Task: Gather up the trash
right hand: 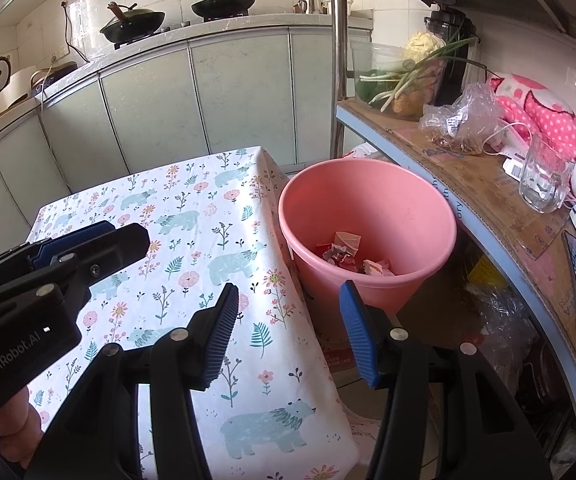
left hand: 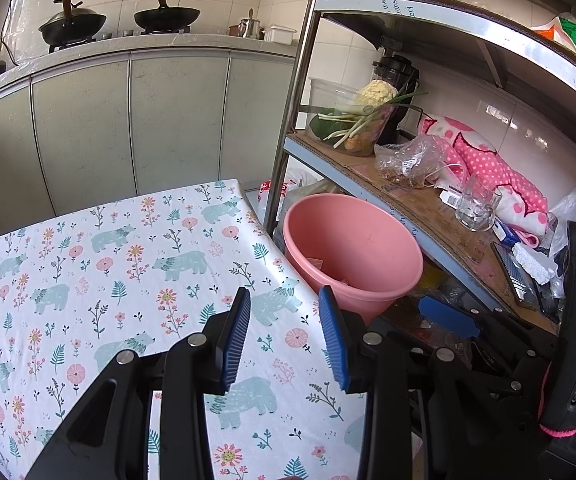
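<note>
A pink bucket stands on the floor beside the table's right edge, with crumpled paper trash at its bottom; it also shows in the left wrist view. My left gripper is open and empty above the table with the floral bear cloth; it also shows at the left of the right wrist view. My right gripper is open and empty, near the table's right edge just before the bucket. No loose trash shows on the cloth.
A metal rack stands right of the bucket, holding a glass, a plastic bag, vegetables in a clear tub and pink cloth. Cabinets and a counter with two woks lie behind the table.
</note>
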A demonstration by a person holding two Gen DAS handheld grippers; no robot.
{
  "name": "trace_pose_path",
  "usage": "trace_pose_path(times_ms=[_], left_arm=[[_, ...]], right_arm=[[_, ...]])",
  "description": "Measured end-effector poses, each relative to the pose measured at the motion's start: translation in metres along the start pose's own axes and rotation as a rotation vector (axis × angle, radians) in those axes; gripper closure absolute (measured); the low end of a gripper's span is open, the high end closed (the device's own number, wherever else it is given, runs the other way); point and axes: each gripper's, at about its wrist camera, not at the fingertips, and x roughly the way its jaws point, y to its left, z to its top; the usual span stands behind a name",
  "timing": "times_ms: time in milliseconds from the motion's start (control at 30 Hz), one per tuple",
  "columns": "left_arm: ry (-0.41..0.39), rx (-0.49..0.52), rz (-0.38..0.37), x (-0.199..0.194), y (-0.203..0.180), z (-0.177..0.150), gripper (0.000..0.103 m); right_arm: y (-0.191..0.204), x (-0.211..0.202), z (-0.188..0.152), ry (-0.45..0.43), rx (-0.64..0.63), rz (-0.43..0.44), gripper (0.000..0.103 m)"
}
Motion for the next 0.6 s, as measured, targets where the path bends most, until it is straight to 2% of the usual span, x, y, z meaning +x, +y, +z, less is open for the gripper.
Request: trace_pose_path(times_ms=[600], left_arm=[[-0.001, 0.002, -0.001, -0.0026, -0.0019, 0.0028, 0.068]], right_arm=[[-0.0008, 0.0002, -0.0015, 0.0, -0.004, 0.004, 0.05]])
